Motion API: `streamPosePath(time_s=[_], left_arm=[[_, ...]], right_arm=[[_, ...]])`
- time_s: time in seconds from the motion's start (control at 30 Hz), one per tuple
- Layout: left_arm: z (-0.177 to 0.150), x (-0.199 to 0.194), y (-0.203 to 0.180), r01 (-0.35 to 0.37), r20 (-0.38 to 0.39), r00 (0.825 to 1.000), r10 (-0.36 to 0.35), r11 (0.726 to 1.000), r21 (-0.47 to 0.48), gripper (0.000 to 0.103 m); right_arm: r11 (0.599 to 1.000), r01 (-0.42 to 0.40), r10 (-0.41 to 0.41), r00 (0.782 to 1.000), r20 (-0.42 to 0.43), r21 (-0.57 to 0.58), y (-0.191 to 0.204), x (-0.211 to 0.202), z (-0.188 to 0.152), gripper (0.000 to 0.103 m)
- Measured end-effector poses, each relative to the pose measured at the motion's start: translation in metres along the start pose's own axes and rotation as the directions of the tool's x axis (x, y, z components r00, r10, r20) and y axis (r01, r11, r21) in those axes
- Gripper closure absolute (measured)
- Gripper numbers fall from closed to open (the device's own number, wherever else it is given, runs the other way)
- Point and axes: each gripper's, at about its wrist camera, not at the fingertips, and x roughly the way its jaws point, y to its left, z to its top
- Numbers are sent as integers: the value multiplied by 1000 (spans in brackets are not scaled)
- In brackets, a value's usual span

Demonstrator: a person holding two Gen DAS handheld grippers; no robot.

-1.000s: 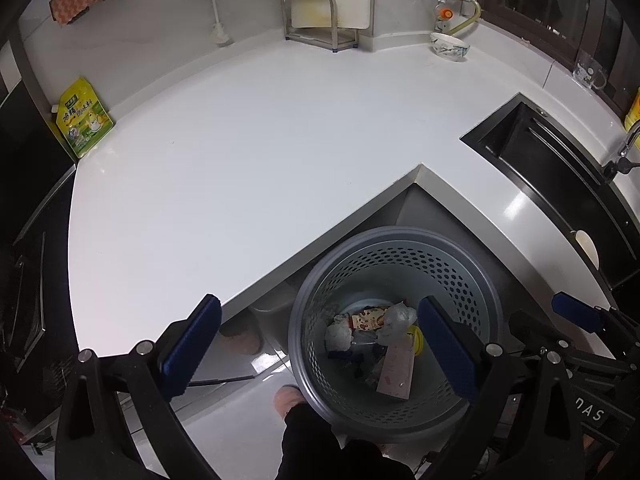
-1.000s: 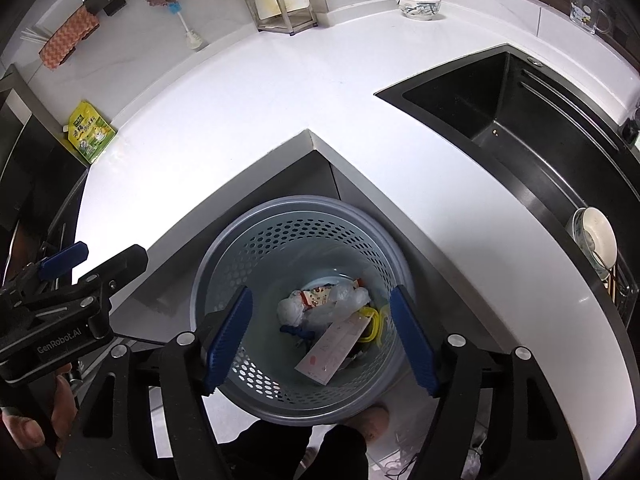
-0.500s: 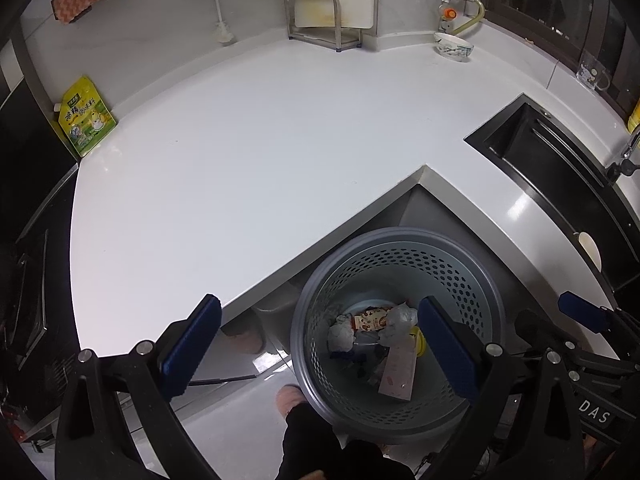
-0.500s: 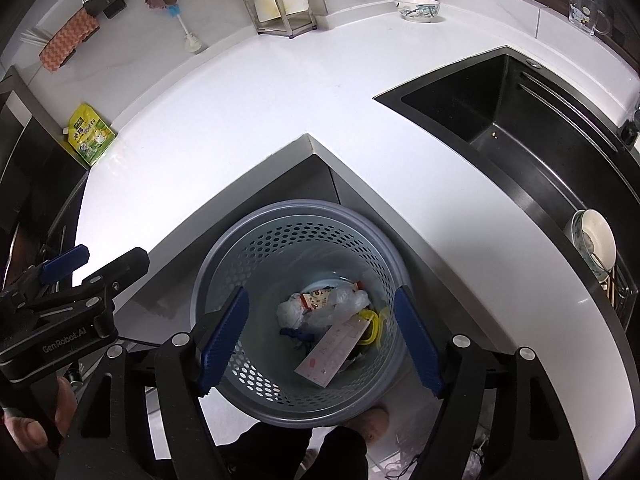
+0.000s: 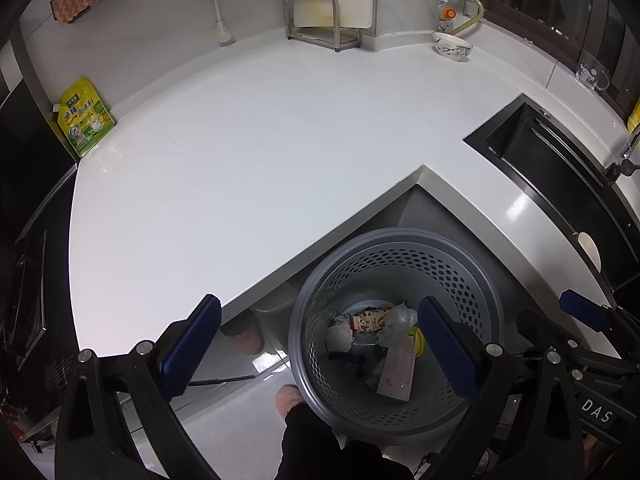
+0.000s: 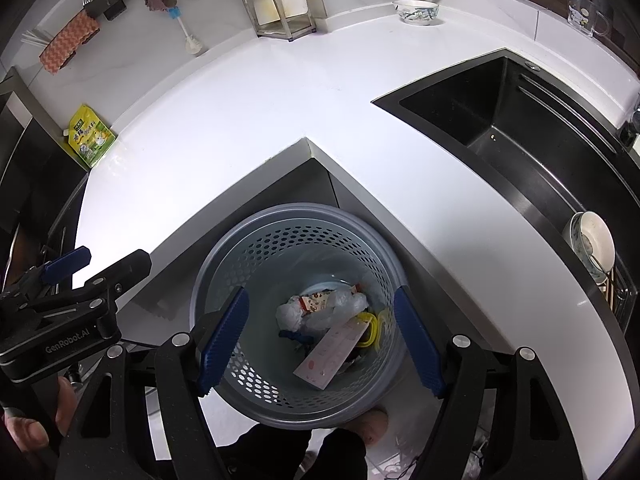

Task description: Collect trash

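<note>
Both claws are hovering spread wide and empty above the round grey perforated plastic bin (image 6: 298, 316), which is standing on the floor in the inner corner of the white L-shaped tabletop (image 5: 248, 152). The left claw (image 5: 320, 344) and right claw (image 6: 322, 344) are framing crumpled wrappers and a pink-printed card (image 6: 332, 356) lying at the bin's bottom

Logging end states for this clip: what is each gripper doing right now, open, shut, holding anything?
Left gripper: open, holding nothing.
Right gripper: open, holding nothing, above the perforated trash basket.
</note>
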Motion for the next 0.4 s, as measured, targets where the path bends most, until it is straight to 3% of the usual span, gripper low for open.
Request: streamPosePath(time_s=[0.4], left_arm=[[-1,2,1,-2,-11,1000,2,1000,-4,6]], right_arm=[[1000,-2,2,1000,1,-5,1,0,2,31]])
